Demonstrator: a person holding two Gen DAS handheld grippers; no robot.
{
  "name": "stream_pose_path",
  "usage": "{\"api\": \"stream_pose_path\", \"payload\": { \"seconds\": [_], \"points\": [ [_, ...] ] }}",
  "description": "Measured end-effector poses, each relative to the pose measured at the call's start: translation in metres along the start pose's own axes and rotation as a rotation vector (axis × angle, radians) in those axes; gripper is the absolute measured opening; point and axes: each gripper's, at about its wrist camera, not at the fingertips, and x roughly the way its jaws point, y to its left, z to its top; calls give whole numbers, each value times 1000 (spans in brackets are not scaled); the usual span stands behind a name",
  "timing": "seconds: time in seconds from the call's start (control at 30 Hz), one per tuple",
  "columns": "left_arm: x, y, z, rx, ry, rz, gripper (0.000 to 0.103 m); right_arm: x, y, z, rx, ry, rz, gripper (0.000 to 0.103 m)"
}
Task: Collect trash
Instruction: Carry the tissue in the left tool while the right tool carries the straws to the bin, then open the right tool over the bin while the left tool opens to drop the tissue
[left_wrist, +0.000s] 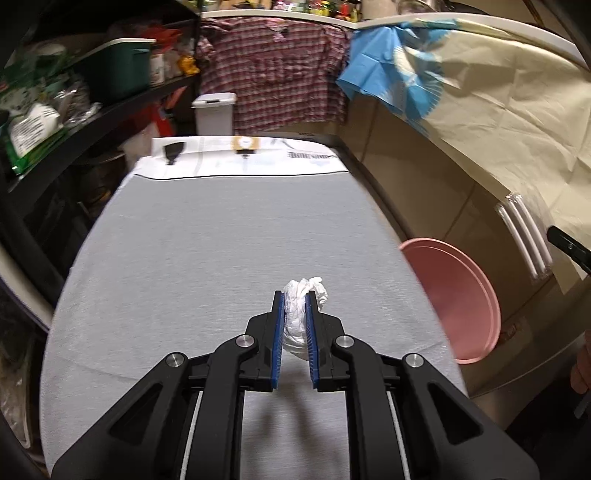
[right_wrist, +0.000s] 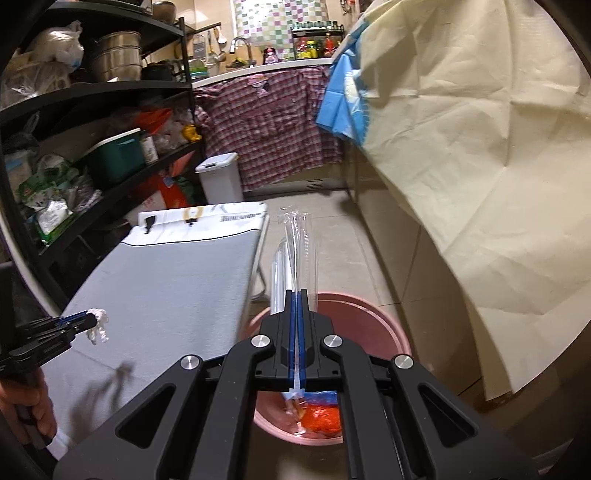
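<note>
The left claw (left_wrist: 295, 299) is clamped on one crumpled white tissue wad (left_wrist: 304, 306), held just above the grey ironing board (left_wrist: 221, 240). The right claw (right_wrist: 297, 295) is pinched tight on one clear plastic wrapper (right_wrist: 295, 251) holding white straws; it juts forward over the single pink bucket (right_wrist: 369, 314) on the floor beside the board, with red-orange and blue scraps (right_wrist: 321, 417) inside.
</note>
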Motion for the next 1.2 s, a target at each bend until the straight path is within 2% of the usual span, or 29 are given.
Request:
{"api": "stream_pose_path", "payload": {
  "seconds": [0.17, 0.43, 0.6, 0.83, 0.93, 1.0, 1.07, 1.2],
  "points": [
    [8, -30, 14, 29, -6, -81, 11, 7, -19, 1, 65, 13, -8, 1],
    [35, -81, 36, 74, 1, -209, 11, 24, -31, 3, 88, 42, -28, 1],
    [63, -116, 49, 129, 50, -270, 12, 41, -36, 0, 96, 88, -42, 2],
    [97, -152, 61, 179, 95, -308, 12, 55, -43, -4, 108, 118, -47, 2],
    [106, -156, 67, 170, 113, -321, 21, 62, -49, -6, 124, 145, -75, 9],
    [109, -157, 71, 163, 112, -324, 26, 64, -52, -7, 140, 149, -80, 21],
    [108, -157, 72, 164, 109, -327, 32, 63, -52, -7, 142, 144, -88, 39],
    [104, -151, 74, 155, 98, -321, 35, 64, -52, -6, 141, 145, -94, 42]
  ]
}}
